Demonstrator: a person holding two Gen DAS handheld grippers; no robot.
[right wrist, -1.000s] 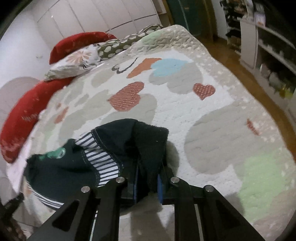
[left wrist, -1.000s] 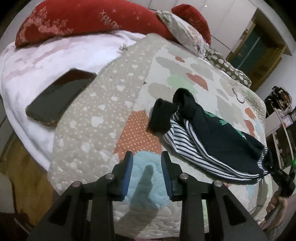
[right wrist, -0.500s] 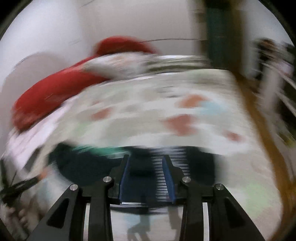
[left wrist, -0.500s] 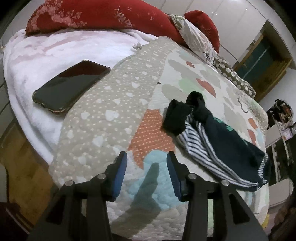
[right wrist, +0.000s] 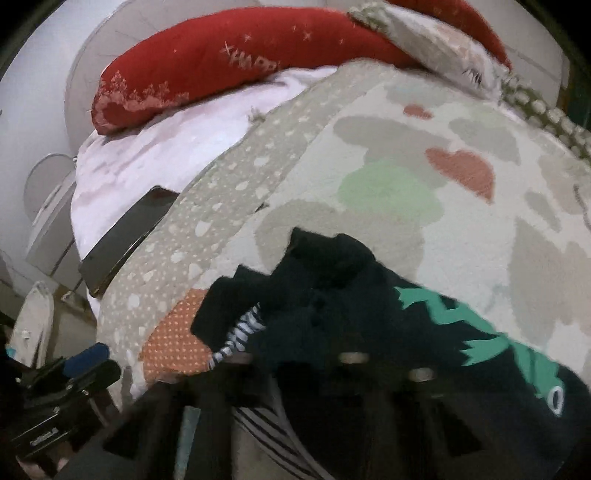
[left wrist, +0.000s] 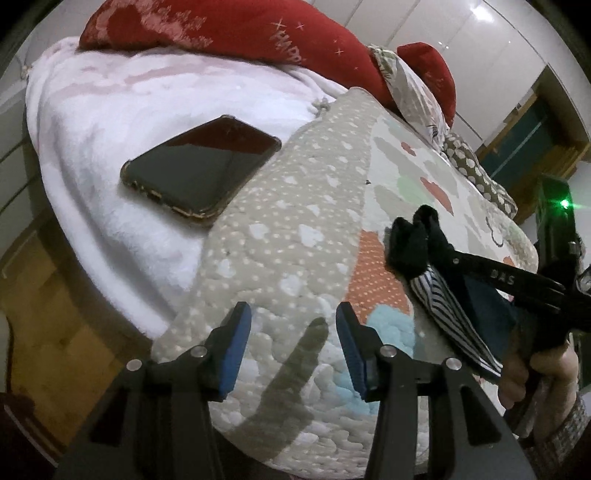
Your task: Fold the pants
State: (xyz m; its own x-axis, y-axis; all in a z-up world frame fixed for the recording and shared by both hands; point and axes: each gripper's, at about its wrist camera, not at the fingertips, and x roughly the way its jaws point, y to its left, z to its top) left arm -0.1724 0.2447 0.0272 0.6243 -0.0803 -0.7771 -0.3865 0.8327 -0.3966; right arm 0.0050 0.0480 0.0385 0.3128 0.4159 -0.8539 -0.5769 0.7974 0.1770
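Observation:
The pants (right wrist: 332,306) are small, dark navy with a green print and a black-and-white striped lining. They lie bunched and partly folded on the patterned quilt (left wrist: 295,229). In the left wrist view the pants (left wrist: 443,291) are at the right. My left gripper (left wrist: 293,339) is open and empty above the quilt's near edge, left of the pants. My right gripper (left wrist: 436,254) reaches over the pants from the right. In the right wrist view its fingers are dark, blurred and buried against the cloth, so its state is unclear.
A phone (left wrist: 201,171) in a clear case lies on the white blanket (left wrist: 110,110) at the left. Red pillows (left wrist: 221,33) and patterned pillows line the head of the bed. Wooden floor (left wrist: 48,314) shows beyond the bed's left edge.
The right gripper let go of the pants' waist end, swung across, and now sits low over the pants pointing toward the pillows. The left gripper opened wider and drew back leftward.

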